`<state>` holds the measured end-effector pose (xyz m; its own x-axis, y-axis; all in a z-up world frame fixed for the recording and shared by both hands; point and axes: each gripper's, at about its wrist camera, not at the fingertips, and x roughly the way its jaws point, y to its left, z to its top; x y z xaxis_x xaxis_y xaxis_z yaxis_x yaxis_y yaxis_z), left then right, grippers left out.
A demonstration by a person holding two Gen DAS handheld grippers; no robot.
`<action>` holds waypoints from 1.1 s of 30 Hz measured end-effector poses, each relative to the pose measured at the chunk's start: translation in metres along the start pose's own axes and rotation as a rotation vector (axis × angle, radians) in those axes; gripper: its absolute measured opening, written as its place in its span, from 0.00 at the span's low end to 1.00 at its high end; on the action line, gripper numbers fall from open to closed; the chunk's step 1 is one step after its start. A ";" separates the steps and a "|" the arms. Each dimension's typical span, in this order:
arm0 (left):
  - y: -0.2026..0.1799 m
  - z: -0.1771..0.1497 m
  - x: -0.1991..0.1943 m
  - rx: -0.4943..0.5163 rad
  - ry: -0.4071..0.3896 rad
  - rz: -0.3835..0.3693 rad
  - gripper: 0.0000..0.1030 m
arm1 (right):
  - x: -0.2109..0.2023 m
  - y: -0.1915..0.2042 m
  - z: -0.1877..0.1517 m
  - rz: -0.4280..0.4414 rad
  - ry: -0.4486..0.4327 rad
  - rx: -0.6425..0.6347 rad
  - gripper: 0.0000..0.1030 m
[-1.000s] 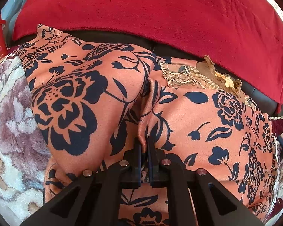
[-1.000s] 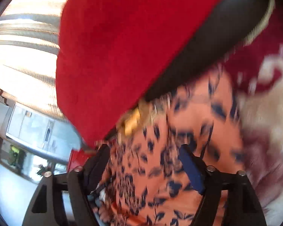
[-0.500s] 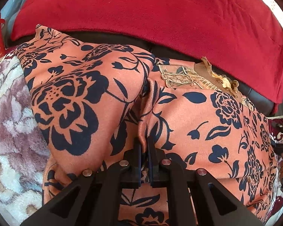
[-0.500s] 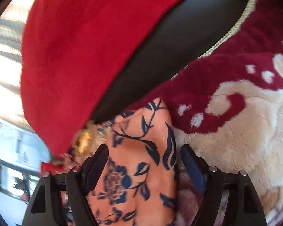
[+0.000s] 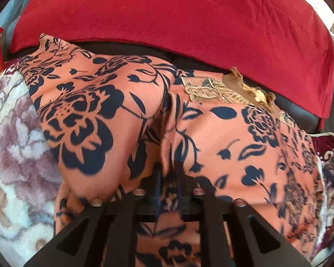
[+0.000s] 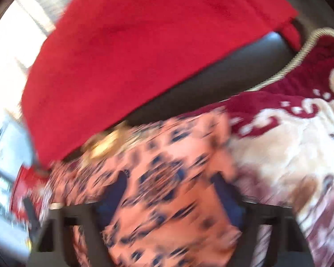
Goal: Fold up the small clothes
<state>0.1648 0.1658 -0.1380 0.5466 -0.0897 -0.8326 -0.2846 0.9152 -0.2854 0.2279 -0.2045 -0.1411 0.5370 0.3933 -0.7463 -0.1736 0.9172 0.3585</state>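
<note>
An orange garment (image 5: 233, 133) with a dark blue flower print lies bunched on a plush blanket, its gold lace neckline (image 5: 211, 89) at the far side. My left gripper (image 5: 168, 173) sits at a raised fold in the garment's middle. Its jaws are opening, a narrow gap apart, with the fold still standing between them. In the blurred right wrist view my right gripper (image 6: 169, 189) hangs over the garment (image 6: 167, 211) near its right edge. Its jaws are opening wide, and the cloth lies below them, not pinched.
A red blanket (image 5: 167, 22) drapes over the dark sofa back (image 6: 211, 84) behind the garment. The cream and maroon plush blanket (image 5: 15, 144) (image 6: 289, 155) spreads under and to both sides of the garment. A bright window shows at the far left in the right wrist view.
The left jaws, tight on the fold before, have parted slightly. The right gripper has swung and rolled from the garment's corner back over the cloth, and its view is now motion-blurred.
</note>
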 end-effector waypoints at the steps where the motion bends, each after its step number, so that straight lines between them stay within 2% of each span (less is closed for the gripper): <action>1: 0.001 0.000 -0.009 -0.014 0.010 -0.029 0.38 | 0.012 0.005 -0.007 -0.039 0.053 -0.035 0.85; 2: 0.002 -0.001 -0.020 -0.025 -0.003 -0.068 0.42 | 0.018 0.006 -0.013 -0.088 0.069 -0.059 0.85; 3: 0.004 -0.002 -0.033 -0.029 -0.027 -0.100 0.50 | 0.014 0.008 -0.017 -0.123 0.033 -0.079 0.84; 6: 0.028 0.001 -0.084 -0.052 -0.142 -0.184 0.70 | -0.021 0.024 -0.032 -0.076 -0.149 -0.072 0.85; 7: 0.047 0.007 -0.101 -0.094 -0.197 -0.209 0.74 | -0.025 0.035 -0.039 -0.053 -0.186 -0.085 0.85; 9: 0.082 0.018 -0.115 -0.191 -0.239 -0.234 0.74 | -0.021 0.050 -0.053 -0.007 -0.190 -0.132 0.85; 10: 0.113 0.029 -0.117 -0.291 -0.253 -0.261 0.74 | -0.015 0.052 -0.060 -0.008 -0.175 -0.149 0.85; 12: 0.152 0.045 -0.110 -0.433 -0.252 -0.283 0.74 | 0.010 0.041 -0.072 -0.023 -0.092 -0.159 0.86; 13: 0.184 0.055 -0.100 -0.544 -0.242 -0.323 0.73 | 0.018 0.040 -0.078 -0.036 -0.084 -0.161 0.86; 15: 0.214 0.068 -0.083 -0.636 -0.213 -0.351 0.73 | 0.015 0.040 -0.073 -0.032 -0.090 -0.174 0.91; 17: 0.235 0.086 -0.064 -0.661 -0.199 -0.305 0.67 | 0.023 0.046 -0.078 -0.030 -0.090 -0.179 0.92; 19: 0.245 0.099 -0.047 -0.663 -0.175 -0.319 0.60 | 0.023 0.054 -0.082 -0.042 -0.097 -0.192 0.93; 21: 0.251 0.112 -0.031 -0.684 -0.165 -0.317 0.59 | 0.027 0.056 -0.083 -0.040 -0.103 -0.192 0.94; 23: 0.256 0.120 -0.018 -0.698 -0.166 -0.266 0.59 | 0.026 0.058 -0.083 -0.029 -0.106 -0.186 0.94; 27: 0.264 0.114 -0.008 -0.766 -0.187 -0.241 0.58 | 0.023 0.052 -0.084 -0.013 -0.113 -0.178 0.94; 29: 0.260 0.118 -0.006 -0.742 -0.189 -0.203 0.54 | 0.023 0.052 -0.084 -0.013 -0.114 -0.178 0.95; 30: 0.258 0.120 -0.005 -0.729 -0.176 -0.174 0.40 | 0.023 0.052 -0.084 -0.013 -0.115 -0.178 0.95; 31: 0.257 0.124 -0.002 -0.715 -0.152 -0.117 0.08 | 0.023 0.052 -0.084 -0.014 -0.115 -0.178 0.95; 32: 0.258 0.132 0.003 -0.699 -0.116 -0.064 0.05 | 0.023 0.052 -0.084 -0.016 -0.116 -0.178 0.95; 33: 0.259 0.136 0.005 -0.697 -0.104 -0.056 0.05 | 0.023 0.052 -0.084 -0.017 -0.117 -0.179 0.95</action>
<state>0.2006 0.4555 -0.1513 0.6380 -0.0596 -0.7677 -0.6727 0.4421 -0.5933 0.1622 -0.1428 -0.1869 0.6312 0.3775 -0.6775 -0.3020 0.9242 0.2337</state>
